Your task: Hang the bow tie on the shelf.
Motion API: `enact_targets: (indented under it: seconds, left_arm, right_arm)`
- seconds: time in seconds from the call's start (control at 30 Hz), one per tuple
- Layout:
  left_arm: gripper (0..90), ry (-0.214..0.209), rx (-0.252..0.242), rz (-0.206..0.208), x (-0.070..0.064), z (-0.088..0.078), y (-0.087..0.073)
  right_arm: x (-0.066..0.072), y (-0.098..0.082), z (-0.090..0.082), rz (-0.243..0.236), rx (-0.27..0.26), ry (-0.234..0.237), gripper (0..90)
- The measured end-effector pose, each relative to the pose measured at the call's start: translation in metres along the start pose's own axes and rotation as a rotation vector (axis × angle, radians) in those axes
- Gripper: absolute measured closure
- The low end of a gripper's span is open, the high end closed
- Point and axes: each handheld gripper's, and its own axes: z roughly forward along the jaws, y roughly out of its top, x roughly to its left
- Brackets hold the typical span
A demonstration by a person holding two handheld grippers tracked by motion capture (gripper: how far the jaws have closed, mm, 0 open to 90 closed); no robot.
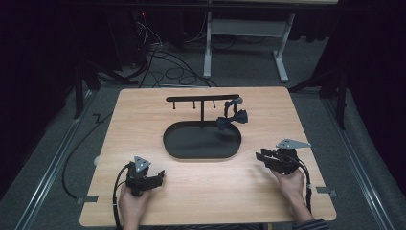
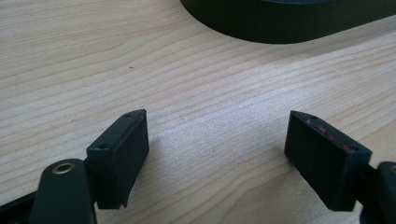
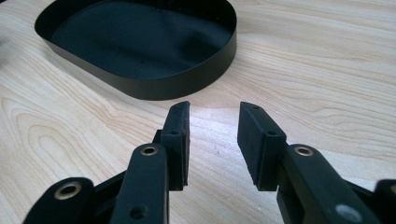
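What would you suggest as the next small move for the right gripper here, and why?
Probably lift the right gripper forward toward the bow tie hanging at the right end of the black stand. Its jaws are open and hold nothing, it rests on the table short of the oval tray, and it is the nearer of the two; the left gripper is farther off.

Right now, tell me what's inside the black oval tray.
The black oval tray holds the stand's post; a black bow tie hangs over its right end. The floor beneath the bow tie is hidden.
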Motion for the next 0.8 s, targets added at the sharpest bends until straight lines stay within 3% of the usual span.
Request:
enact_targets:
  seconds: [0.17,0.23,0.43,0.8]
  left_arm:
    - [22.0,0.0,0.0,0.0,0.0,0.0,0.0]
    - [22.1,0.0,0.0,0.0,0.0,0.0,0.0]
    - [22.1,0.0,0.0,0.0,0.0,0.0,0.0]
    - [22.1,0.0,0.0,0.0,0.0,0.0,0.0]
  right_arm:
    - [-0.001,0.0,0.003,-0.002,0.012,-0.01,65.9]
    - [0.001,-0.001,0.005,-0.025,0.02,-0.036,65.9]
    - [0.0,-0.002,0.009,-0.006,0.026,-0.03,66.0]
    - [-0.001,-0.003,0.014,-0.016,0.036,-0.046,65.9]
